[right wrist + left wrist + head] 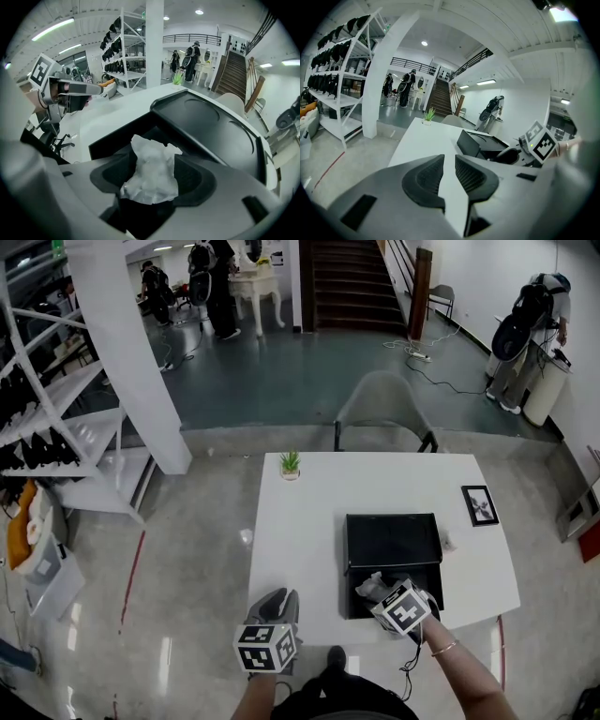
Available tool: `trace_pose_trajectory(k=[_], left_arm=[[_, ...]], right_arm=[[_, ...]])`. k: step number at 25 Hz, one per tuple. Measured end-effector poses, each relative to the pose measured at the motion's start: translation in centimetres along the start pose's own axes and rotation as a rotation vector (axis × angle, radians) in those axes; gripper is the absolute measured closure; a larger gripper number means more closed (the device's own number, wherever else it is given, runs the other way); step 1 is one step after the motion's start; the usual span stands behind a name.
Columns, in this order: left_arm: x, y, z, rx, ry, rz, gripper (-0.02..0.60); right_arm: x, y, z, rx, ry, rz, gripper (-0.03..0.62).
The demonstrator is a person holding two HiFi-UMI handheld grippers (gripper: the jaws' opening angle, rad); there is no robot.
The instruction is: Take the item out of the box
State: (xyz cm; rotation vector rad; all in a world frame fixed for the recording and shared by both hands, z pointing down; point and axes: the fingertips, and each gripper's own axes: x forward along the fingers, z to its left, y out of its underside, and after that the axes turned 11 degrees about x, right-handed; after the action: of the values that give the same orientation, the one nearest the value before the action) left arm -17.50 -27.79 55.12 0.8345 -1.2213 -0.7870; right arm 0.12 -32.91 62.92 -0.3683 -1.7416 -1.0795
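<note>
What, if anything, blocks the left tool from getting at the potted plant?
Probably nothing: the left tool, open and empty, faces bare table up to the potted plant; the black box sits off to the right. Far corner, though.

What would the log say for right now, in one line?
right gripper: shut on crumpled white wrap, over open black box | left gripper: open, empty

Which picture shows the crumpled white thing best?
The right gripper view: the white thing fills the middle, pinched by the right gripper over the box. The head view shows only a small pale bit. The left gripper view doesn't show it.
</note>
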Motion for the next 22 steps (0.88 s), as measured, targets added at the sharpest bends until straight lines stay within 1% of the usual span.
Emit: trace_pose_trajectory(k=[7,14,18,22], left_arm=[[0.5,0.1,0.1,-0.011,-0.019,0.007,0.514],[0.7,0.4,0.5,-0.022,-0.037,0.020,0.514],[0.9,0.4,0.5,-0.020,-0.035,0.023,0.514],[1.0,0.2,0.2,-0.019,-0.030,0.026,0.514]], right_arm=[[1.2,0.8,-0.8,0.014,-0.014,0.047,0.303],[1.6,0.6,-0.8,0.004,-0.035,0.038,0.316],[1.8,0.4,-0.4,-0.008,-0.051,0.029,0.341],[1.7,0.2,-0.5,-0.030,-0.047,0.028,0.366]])
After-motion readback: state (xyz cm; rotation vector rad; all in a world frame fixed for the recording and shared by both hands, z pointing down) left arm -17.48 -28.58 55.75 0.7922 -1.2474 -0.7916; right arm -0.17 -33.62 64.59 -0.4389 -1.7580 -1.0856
